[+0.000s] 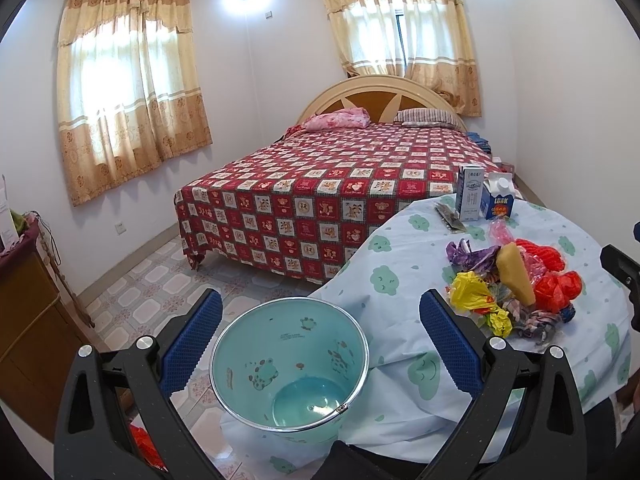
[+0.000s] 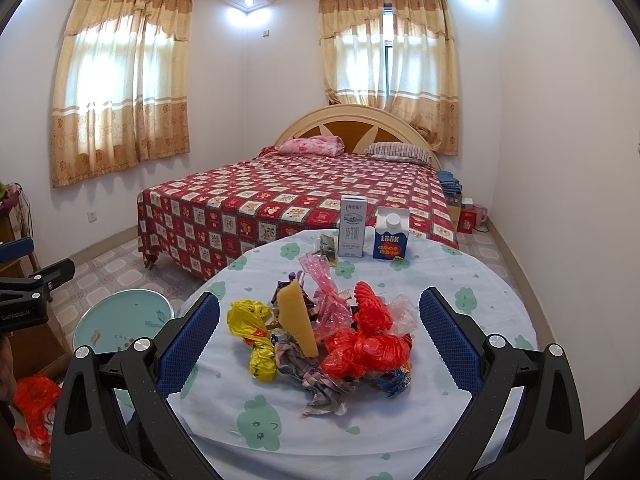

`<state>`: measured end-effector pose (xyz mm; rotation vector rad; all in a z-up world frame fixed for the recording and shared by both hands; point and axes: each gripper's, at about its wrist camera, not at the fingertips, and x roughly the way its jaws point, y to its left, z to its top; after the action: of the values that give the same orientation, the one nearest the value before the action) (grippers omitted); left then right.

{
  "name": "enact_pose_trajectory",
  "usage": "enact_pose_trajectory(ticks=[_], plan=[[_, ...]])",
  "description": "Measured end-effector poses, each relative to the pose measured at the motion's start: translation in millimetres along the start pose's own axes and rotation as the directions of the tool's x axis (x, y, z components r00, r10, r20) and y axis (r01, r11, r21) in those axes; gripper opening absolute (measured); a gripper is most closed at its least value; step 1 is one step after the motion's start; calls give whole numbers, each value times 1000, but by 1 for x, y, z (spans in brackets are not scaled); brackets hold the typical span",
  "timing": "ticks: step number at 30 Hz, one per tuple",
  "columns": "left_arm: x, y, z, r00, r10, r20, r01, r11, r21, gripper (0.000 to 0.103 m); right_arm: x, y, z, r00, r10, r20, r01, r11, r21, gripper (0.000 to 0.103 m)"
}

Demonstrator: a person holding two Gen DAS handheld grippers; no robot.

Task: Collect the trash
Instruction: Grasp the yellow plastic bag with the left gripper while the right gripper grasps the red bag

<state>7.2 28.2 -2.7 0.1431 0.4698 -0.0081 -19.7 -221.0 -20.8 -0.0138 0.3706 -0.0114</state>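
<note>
A pile of trash (image 2: 320,340) lies on the round table (image 2: 460,360): yellow, red and pink plastic bags, crumpled wrappers and a yellow sponge wedge (image 2: 296,324). My right gripper (image 2: 320,328) is open, its fingers either side of the pile. My left gripper (image 1: 320,332) is open and empty, above a teal bin (image 1: 288,368) that stands on the floor at the table's left edge. The pile also shows in the left wrist view (image 1: 516,288), to the right. The bin also shows in the right wrist view (image 2: 120,320).
Two cartons, a white one (image 2: 352,226) and a blue one (image 2: 392,236), stand at the table's far edge beside a dark wrapper (image 2: 326,246). A bed (image 2: 300,204) fills the room behind. A wooden cabinet (image 1: 32,312) is at the left. Red bags (image 2: 34,404) lie on the floor.
</note>
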Motion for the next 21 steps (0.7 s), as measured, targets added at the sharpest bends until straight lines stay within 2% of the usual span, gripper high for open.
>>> enact_pose_trajectory(ticks=[3, 13, 21], plan=[[9, 3, -7, 1000, 16, -19, -16, 1000, 12, 97, 8, -7, -2, 1000, -29, -11, 29, 1000, -1, 98], [56, -23, -44, 994, 28, -109, -23, 999, 44, 97, 46, -51, -26, 987, -147, -58, 148, 989, 6, 98], [89, -45, -63, 983, 26, -183, -16, 998, 58, 97, 81, -73, -57, 979, -140, -148, 146, 989, 34, 97]])
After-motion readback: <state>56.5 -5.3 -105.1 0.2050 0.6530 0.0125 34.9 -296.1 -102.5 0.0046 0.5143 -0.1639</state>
